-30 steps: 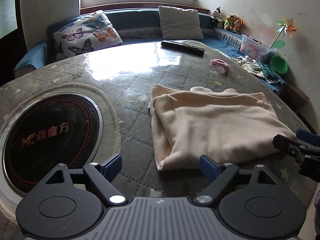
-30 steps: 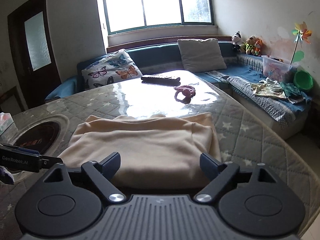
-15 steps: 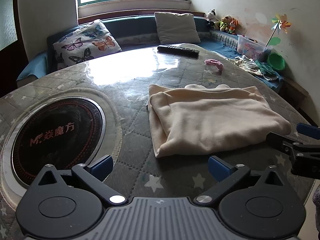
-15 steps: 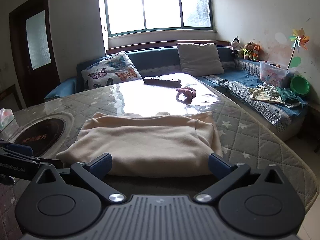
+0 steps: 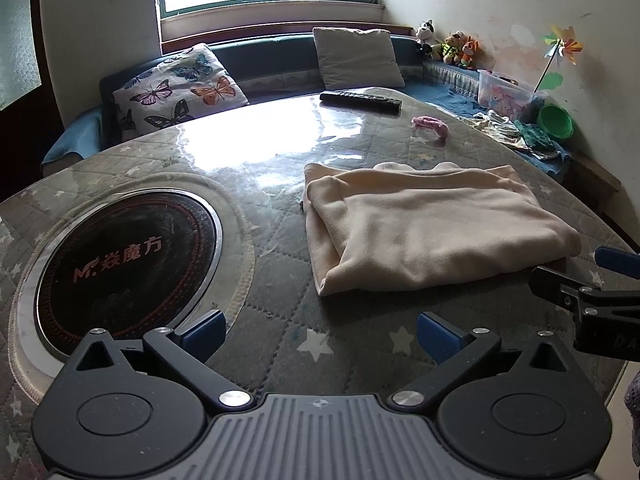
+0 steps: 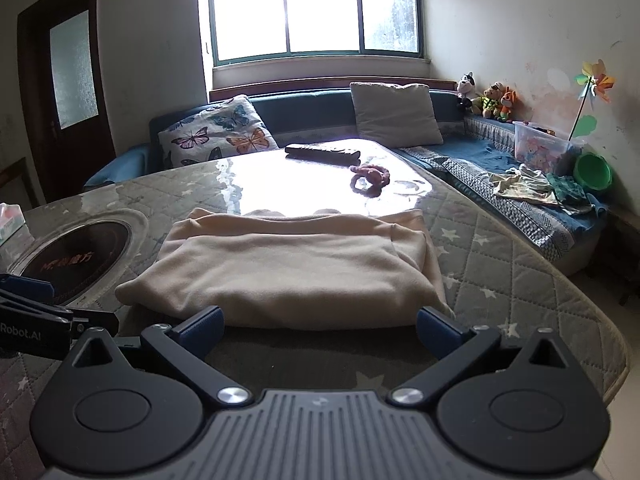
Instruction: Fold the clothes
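Folded cream garment (image 5: 432,228) lies flat on the quilted table (image 5: 280,320), right of the round black cooktop (image 5: 124,264) set into the tabletop. Garment sits in several layers, fold edges stacked along its left side in the left wrist view; a collar-like bump shows at its far edge.

Left gripper (image 5: 320,334): jaws spread wide, nothing between them, blue pads over bare table, near the garment's near-left corner but apart from it. In the right wrist view it (image 6: 48,312) enters from the left edge, just beside the garment's left corner.

Right gripper (image 6: 320,326): jaws spread wide, nothing clamped. Its blue pads sit just in front of the garment's near edge; contact cannot be told. In the left wrist view it (image 5: 580,280) comes in from the right edge, close to the garment's near-right corner.

Farther along the table: black remote (image 5: 360,101) near the far end, pink toy (image 5: 430,125) between remote and garment. Strong window glare on the glossy tabletop. Behind the table, a blue sofa (image 6: 304,116) with a butterfly pillow (image 6: 218,136) and a grey pillow (image 6: 396,114). 3 plush toys (image 6: 486,98) on the sofa corner; green bowl (image 6: 592,172) and pinwheel (image 6: 596,80) by the right wall. Tissue box (image 6: 10,224) at the left edge of the right wrist view.
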### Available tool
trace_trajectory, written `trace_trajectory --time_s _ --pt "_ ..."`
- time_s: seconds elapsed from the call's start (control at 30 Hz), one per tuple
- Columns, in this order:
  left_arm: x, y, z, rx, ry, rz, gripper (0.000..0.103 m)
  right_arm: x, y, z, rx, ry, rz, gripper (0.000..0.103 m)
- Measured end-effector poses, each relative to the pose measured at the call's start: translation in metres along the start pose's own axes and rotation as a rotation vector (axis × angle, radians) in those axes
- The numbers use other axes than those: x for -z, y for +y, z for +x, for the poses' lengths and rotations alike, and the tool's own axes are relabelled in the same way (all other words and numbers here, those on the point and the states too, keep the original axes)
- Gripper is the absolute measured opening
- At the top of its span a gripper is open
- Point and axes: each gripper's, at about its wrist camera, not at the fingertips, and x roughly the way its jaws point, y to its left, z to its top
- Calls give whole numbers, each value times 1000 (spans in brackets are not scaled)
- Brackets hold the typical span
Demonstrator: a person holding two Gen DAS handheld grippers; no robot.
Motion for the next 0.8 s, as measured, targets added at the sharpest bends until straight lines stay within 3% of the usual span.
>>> trace_trajectory --time_s 0.8 --pt "21 5 -19 -11 -17 4 103 16 20 -13 8 25 -10 103"
